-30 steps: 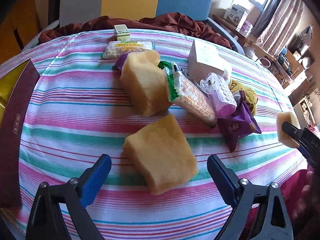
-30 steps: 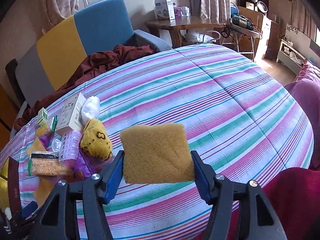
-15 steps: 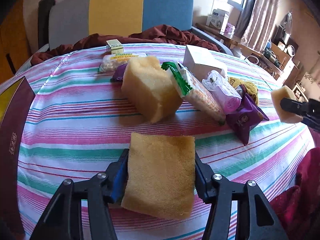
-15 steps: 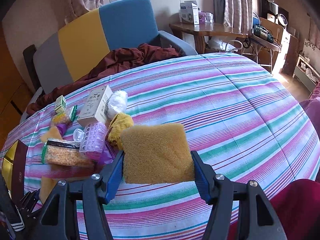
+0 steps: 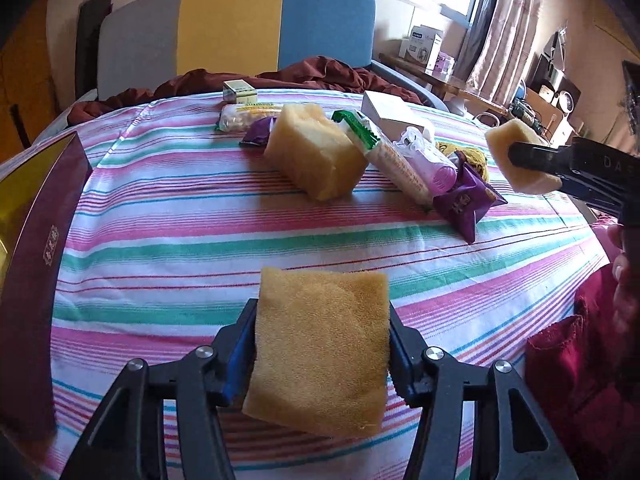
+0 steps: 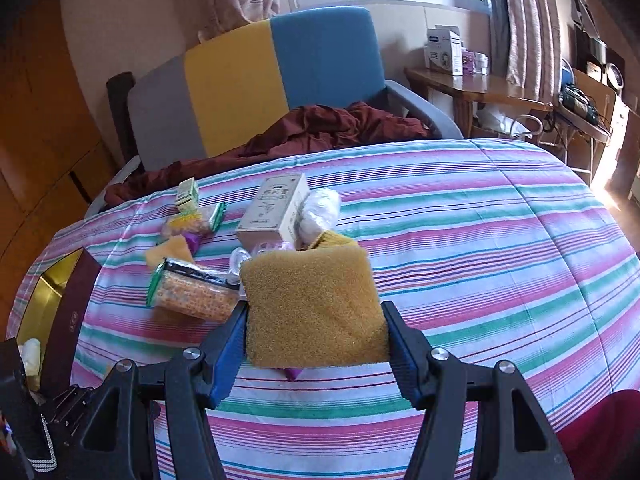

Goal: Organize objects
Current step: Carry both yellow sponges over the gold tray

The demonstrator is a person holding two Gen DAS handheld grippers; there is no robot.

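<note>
My left gripper (image 5: 322, 354) is shut on a yellow sponge (image 5: 322, 344) and holds it above the striped cloth. My right gripper (image 6: 314, 326) is shut on a second yellow sponge (image 6: 312, 308); it also shows in the left wrist view (image 5: 520, 156) at the right, held in the air. A third sponge (image 5: 316, 156) lies on the cloth among snack packets, and it shows partly hidden in the right wrist view (image 6: 170, 250).
A maroon and gold box (image 5: 36, 216) stands open at the left edge. A cracker packet (image 5: 390, 158), purple packet (image 5: 464, 200), pink pill organizer (image 5: 434, 164), white carton (image 6: 276, 208) and small green box (image 5: 239, 91) lie in a cluster. An armchair (image 6: 280, 80) with a dark red blanket stands behind.
My left gripper closed on the near sponge and lifted it off the cloth. My right gripper moved left toward the cluster with its sponge still held.
</note>
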